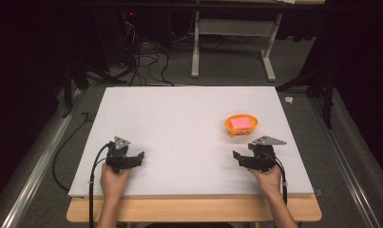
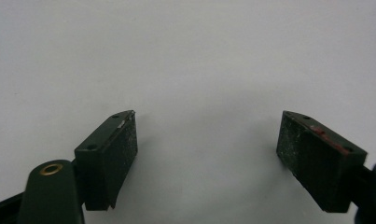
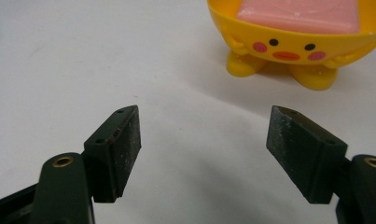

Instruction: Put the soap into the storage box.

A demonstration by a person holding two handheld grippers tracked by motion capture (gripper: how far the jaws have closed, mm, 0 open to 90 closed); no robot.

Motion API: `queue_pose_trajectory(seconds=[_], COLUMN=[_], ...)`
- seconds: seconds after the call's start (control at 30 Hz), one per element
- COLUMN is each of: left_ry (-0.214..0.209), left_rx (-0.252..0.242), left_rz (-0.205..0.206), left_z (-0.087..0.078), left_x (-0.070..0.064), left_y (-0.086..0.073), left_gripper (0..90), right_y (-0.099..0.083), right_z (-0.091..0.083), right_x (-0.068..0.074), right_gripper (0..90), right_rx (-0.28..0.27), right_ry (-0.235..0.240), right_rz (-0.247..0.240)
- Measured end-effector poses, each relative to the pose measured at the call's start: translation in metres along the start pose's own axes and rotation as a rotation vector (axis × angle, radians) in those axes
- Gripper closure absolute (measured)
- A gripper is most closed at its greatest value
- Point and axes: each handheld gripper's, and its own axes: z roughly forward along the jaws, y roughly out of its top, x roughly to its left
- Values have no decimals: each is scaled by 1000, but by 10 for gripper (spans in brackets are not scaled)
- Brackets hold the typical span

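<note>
Nearest the person, the left gripper (image 1: 140,156) and the right gripper (image 1: 236,156) rest low on the white board (image 1: 179,118), both with jaws spread wide and nothing between them. Just ahead of the right gripper and a little to its right stands the yellow chick-faced bowl (image 3: 288,44), the pink block (image 3: 300,10) lying inside it. This looks like the approach before any grasp; the next move likely calls for lifting the right gripper forward over the bowl's rim to close on the block.

- High view: from above the person's side, facing forward and down on the whole board (image 1: 189,118).
- Left gripper view: low and close, along its jaws at bare board.
- Right gripper view: low, close to the bowl (image 3: 293,42), which the high view shares (image 1: 241,124).
</note>
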Motion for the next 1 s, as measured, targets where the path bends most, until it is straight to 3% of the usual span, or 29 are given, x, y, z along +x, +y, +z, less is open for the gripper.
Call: queue_pose_trajectory(seconds=[0.43, 1.0], left_ry=[0, 2], left_rx=[-1, 0], left_rz=[0, 2], left_z=[0, 0], left_x=[0, 0], left_y=[0, 0], left_gripper=[208, 207], right_y=[-9, -16], right_z=[10, 25], right_x=[-5, -5], right_gripper=[270, 265], right_rx=[34, 93], right_ry=[-46, -117], right_rz=[-2, -43])
